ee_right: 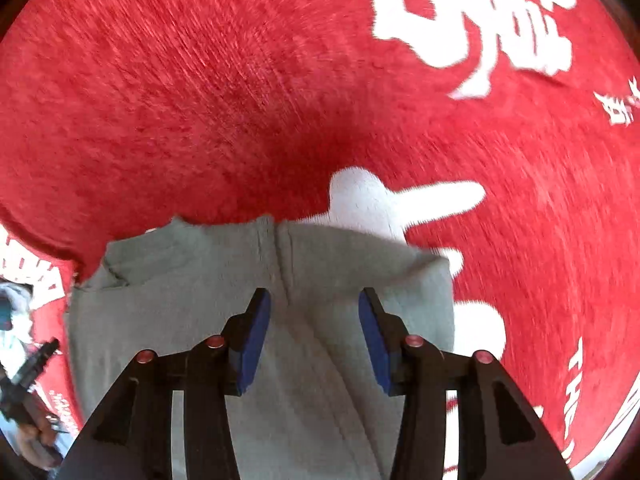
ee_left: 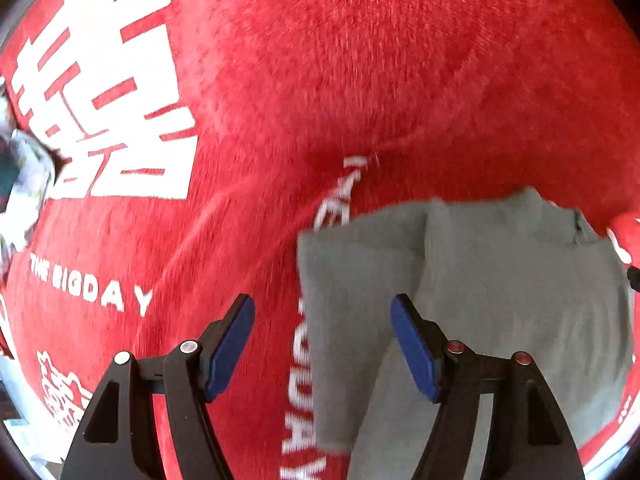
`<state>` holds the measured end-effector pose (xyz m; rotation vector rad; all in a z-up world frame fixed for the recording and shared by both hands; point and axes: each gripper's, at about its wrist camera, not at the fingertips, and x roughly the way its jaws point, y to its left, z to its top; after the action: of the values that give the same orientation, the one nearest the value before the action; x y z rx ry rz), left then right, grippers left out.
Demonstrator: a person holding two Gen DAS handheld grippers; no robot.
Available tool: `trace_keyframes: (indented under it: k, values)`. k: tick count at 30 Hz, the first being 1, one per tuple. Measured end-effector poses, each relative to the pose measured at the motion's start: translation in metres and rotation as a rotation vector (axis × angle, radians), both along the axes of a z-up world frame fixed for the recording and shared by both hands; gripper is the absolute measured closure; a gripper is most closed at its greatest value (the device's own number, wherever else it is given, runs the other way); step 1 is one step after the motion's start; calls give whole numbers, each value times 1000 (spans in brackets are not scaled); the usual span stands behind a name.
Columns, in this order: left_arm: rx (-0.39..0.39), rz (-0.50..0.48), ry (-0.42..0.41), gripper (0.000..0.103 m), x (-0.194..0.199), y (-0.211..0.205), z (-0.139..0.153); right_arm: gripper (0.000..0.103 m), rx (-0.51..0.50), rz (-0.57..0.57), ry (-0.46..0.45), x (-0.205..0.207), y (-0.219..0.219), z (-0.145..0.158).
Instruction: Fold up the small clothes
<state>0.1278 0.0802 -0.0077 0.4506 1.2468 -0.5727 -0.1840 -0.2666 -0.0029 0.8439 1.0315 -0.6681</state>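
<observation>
A small grey garment (ee_left: pixel 500 288) lies flat on a red cloth with white lettering (ee_left: pixel 280 80). In the left wrist view my left gripper (ee_left: pixel 322 344) is open over the garment's left edge, its right finger above the grey fabric and its left finger above the red cloth. In the right wrist view the grey garment (ee_right: pixel 200 280) fills the lower middle, with a centre seam running up it. My right gripper (ee_right: pixel 314 338) is open and empty, straddling that seam just above the fabric.
The red cloth (ee_right: pixel 200 80) with large white characters covers the whole surface. The other gripper (ee_right: pixel 28 380) shows at the far left edge of the right wrist view. A pale patterned object (ee_left: pixel 24 168) sits at the cloth's left edge.
</observation>
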Motion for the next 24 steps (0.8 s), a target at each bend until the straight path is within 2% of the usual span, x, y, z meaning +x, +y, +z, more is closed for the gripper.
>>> trace_keyframes:
  k: [7,10,14,18,19,20,21,22,24]
  values:
    - [-2,46,127,31,-39,40,-5,53,134,-27,-35,-64,54,4]
    - [-15,80,215,31,-55,57,-12,48,225,-87,-52,-99,80,0]
    - [-31,89,306,31,-70,72,-25,46,367,-208,-85,-141,109,-27]
    - [-54,43,330,32,-80,68,-29,46,476,-355,-160,-154,110,-58]
    - [-63,35,335,37,-81,66,-29,46,486,-386,-189,-157,109,-61]
    - [-80,19,346,62,-83,63,-30,48,487,-404,-213,-156,106,-63]
    - [-74,5,355,74,-83,60,-31,78,479,-412,-222,-156,104,-62]
    - [-64,-1,348,83,-83,57,-31,94,465,-398,-205,-152,102,-59]
    - [-82,-12,342,88,-83,57,-27,93,419,-345,-173,-146,102,-48]
